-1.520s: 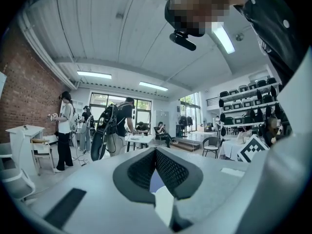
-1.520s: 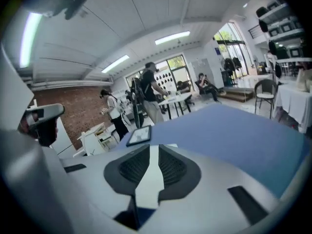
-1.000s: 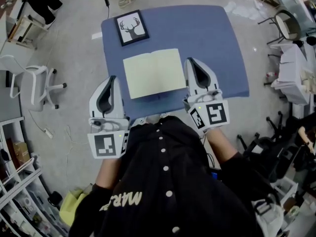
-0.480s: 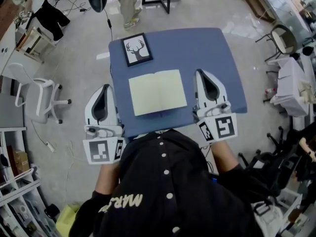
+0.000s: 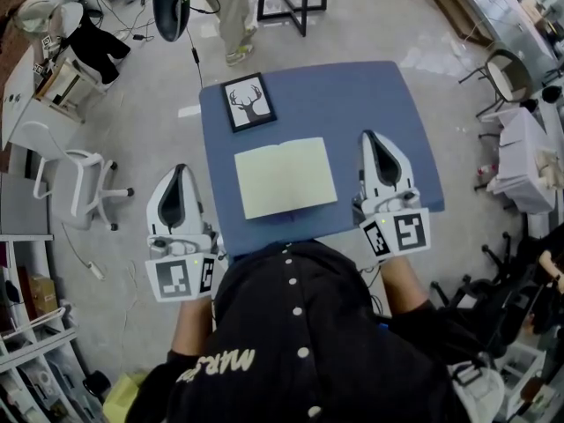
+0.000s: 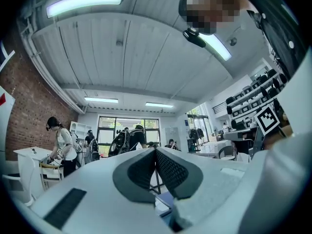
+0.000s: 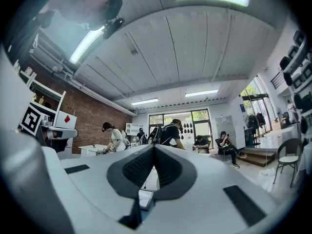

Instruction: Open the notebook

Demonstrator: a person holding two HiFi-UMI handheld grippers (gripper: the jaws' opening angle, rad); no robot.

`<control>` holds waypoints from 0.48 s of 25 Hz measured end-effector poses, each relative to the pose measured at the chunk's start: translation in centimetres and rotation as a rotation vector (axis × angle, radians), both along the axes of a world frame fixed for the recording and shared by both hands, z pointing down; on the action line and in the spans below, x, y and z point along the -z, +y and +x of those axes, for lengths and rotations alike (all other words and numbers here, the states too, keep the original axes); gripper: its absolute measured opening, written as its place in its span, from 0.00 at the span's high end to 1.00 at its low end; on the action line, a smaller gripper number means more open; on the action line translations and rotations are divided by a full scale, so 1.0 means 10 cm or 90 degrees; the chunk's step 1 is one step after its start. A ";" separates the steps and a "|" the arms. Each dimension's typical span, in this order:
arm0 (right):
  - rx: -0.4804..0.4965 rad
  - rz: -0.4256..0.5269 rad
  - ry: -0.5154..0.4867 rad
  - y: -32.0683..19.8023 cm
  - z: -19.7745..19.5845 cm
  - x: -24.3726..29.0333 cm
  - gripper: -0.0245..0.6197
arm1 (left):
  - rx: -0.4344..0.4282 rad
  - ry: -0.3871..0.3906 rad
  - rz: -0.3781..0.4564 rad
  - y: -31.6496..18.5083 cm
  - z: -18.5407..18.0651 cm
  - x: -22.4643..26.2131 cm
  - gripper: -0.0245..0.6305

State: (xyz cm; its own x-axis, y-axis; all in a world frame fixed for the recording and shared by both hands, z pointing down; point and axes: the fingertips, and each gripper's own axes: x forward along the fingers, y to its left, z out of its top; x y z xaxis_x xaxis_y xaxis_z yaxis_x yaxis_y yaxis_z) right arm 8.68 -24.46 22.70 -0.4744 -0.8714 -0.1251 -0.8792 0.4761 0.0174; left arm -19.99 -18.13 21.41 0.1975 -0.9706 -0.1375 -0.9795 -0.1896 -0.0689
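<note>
The notebook lies open on the blue table, its pale yellow pages facing up. My left gripper hangs to the left of the table, off its edge, with the jaws closed and empty. Just right of the notebook, my right gripper is above the table's right side, also shut with nothing in it. In the left gripper view the gripper points level into the room with the pads touching. The right gripper in its own view looks the same, jaws together.
A framed deer picture lies at the table's far left corner. A white chair stands on the floor to the left, another chair to the right. People stand beyond the table and in the room's background.
Both grippers have risen and drawn back from the notebook, the left one moving out past the table's left edge. The open notebook has stayed where it was.
</note>
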 end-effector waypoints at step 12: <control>0.003 -0.004 0.017 -0.07 0.00 -0.04 0.96 | 0.006 0.000 0.000 -0.08 -0.02 0.01 0.96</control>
